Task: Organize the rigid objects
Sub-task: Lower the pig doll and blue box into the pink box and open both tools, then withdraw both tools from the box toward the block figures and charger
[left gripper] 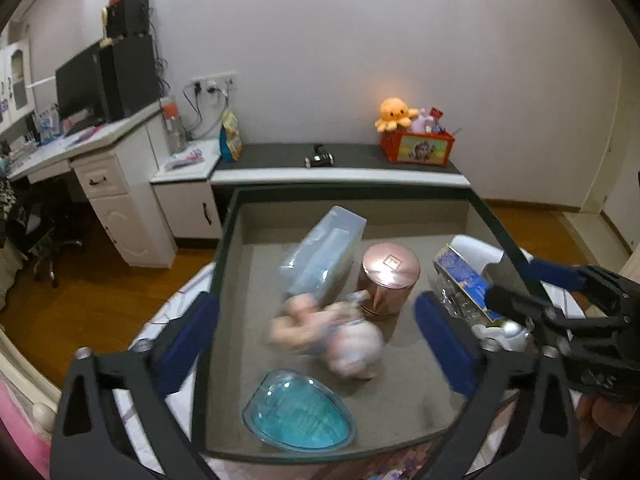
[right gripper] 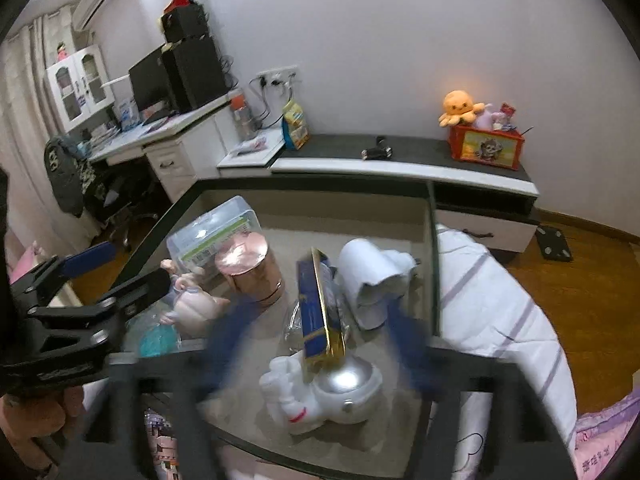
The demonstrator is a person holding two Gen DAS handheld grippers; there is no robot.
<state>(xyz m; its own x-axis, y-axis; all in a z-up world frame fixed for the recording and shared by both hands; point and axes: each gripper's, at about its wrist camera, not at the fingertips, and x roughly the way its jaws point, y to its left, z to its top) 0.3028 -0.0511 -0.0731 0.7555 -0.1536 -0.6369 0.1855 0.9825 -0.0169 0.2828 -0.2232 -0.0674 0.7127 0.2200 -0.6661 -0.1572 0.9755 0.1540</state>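
A dark-rimmed tray (left gripper: pixel 224 248) with a grey floor holds several objects: a clear plastic box (left gripper: pixel 324 256), a rose-gold canister (left gripper: pixel 388 276), a pink pig figure (left gripper: pixel 340 336) blurred by motion, a blue heart-shaped dish (left gripper: pixel 300 416), a blue-and-gold box (right gripper: pixel 320 308), a white rolled item (right gripper: pixel 376 276) and a white astronaut figure (right gripper: pixel 320 392). My left gripper (left gripper: pixel 316 344) is open, its blue pads either side of the pig, not touching it. My right gripper (right gripper: pixel 320 348) is open and blurred, straddling the blue-and-gold box and astronaut.
The tray sits on a bed with a white striped cover (right gripper: pixel 488 312). Behind it runs a low dark-topped cabinet (left gripper: pixel 340 160) with a red toy box (left gripper: pixel 416 146) and orange plush. A white desk (left gripper: pixel 100 152) stands at left. Wood floor (left gripper: pixel 80 288) surrounds.
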